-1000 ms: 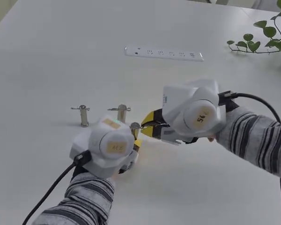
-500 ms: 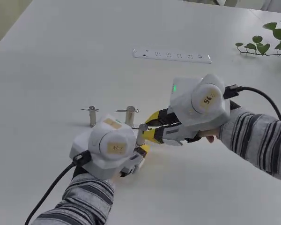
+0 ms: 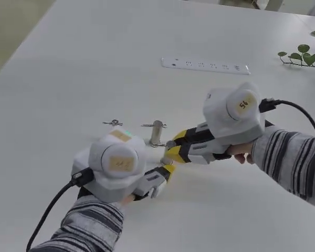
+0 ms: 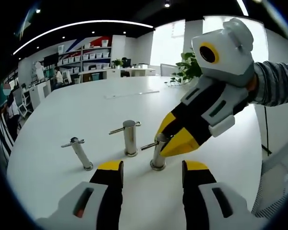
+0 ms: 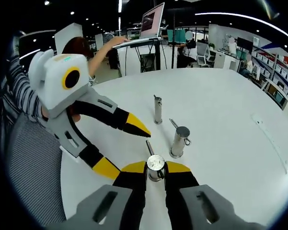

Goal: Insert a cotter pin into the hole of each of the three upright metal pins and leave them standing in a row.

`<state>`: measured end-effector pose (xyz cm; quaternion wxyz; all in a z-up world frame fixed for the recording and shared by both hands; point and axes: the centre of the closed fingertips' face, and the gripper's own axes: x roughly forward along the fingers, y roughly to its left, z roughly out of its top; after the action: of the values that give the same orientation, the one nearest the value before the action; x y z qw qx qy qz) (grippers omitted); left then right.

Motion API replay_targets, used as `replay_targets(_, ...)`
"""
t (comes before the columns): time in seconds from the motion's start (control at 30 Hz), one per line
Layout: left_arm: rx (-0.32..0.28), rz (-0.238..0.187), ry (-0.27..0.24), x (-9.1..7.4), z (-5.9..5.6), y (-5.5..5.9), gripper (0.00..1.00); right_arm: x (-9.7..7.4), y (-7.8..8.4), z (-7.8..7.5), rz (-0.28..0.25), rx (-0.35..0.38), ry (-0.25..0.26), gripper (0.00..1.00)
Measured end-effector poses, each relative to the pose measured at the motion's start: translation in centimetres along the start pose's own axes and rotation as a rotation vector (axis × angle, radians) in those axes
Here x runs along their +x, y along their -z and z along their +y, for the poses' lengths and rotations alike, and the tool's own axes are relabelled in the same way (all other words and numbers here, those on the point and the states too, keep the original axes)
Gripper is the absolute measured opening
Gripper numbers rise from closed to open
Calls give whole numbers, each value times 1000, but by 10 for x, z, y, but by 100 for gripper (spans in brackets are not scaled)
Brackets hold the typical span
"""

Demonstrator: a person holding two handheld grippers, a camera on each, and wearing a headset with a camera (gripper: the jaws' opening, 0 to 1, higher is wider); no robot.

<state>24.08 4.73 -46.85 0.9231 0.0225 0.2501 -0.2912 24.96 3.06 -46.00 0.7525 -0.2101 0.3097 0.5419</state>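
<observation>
**Head view.** The surface is a plain white table point(image 3: 63, 79) with a power strip point(image 3: 205, 65) and a plant point(image 3: 303, 51) at its far side. Both sit further right in the frame than a second ago, which is the camera moving, not the objects.

- The left gripper point(image 3: 161, 179) was close against the nearest pin point(image 3: 170, 145) a second ago. It now sits back toward the person, with its jaws spread.
- The right gripper point(image 3: 175, 146) remains at that pin's head.
- The cotter pin point(image 3: 157, 145) juts sideways from the head.
- The middle pin point(image 3: 156, 132) stands upright.
- The far pin point(image 3: 114, 123) shows its top above the left gripper's body.

Judgement: the third insertion looks made. What is left is a clean release that does not topple the pin.

**Left gripper view.** This gripper's jaws are wide apart and hold nothing. The nearest pin stands just beyond the gap and is not touched. All three pins stand in a row, each with a pin crossing its head. The right gripper's yellow tips close in on the nearest head. Behind is an open office with shelving and bright windows.

**Right gripper view.** This gripper's jaws are drawn in against both sides of the nearest pin's head and appear to pinch it. The cotter pin's leg projects beyond. The left gripper enters from the left with its jaws spread. The background shows desks, a monitor and a seated person.
</observation>
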Motion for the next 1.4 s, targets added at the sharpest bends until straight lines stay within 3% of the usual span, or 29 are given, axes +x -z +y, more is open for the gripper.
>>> replay_targets(0.13,45,-2,6,-4,-3,-1,52,-1,-1,3,-7,-29,-12,8)
replay_targets(0.33,49,-29,23,-14,-7,-10,55,-6,-2,3,-23,-12,-22,8)
replay_targets(0.47,67,-35,7,-23,-4,-12,58,-12,0,-3,-26,-12,-15,8)
replay_targets(0.6,46,-63,5,-33,-1,-16,62,-17,1,-9,-20,-25,7,8)
replay_targets(0.83,22,-69,-12,-43,11,-15,67,-25,2,-24,-21,-21,38,8)
replay_targets(0.9,15,-78,-21,-46,16,-17,68,-29,-9,-28,-78,8,34,8)
replay_targets(0.93,10,-83,-24,-47,17,-18,68,-32,-40,-29,-224,-27,12,0)
replay_targets(0.97,0,-108,-21,-48,18,-22,68,-39,-37,-35,-198,64,53,0)
replay_targets(1.0,-59,-150,-31,-46,16,-28,69,-40,-37,-32,-162,-27,30,0)
replay_targets(1.03,-51,-142,49,-41,3,-29,71,-43,-35,-41,-106,-115,117,0)
replay_targets(1.07,32,-120,-11,-45,16,-28,68,-44,-34,-41,-95,-99,122,0)
replay_targets(1.1,53,-138,-88,-51,29,-31,64,-50,-37,-32,-130,-83,81,0)
replay_targets(1.13,43,-130,-17,-55,19,-26,66,-53,-36,-28,-135,-96,65,0)
replay_targets(1.17,13,-133,1,-57,19,-24,69,-54,-32,-29,-124,-101,77,0)
replay_targets(1.2,-40,-138,-33,-58,27,-20,73,-56,-28,-30,-110,-112,78,0)
replay_targets(1.23,-38,-128,-32,-58,28,-17,73,-55,-18,-34,-83,-48,85,0)
replay_targets(1.4,55,-114,-65,-58,32,-20,73,-50,-5,-36,-76,47,53,9)
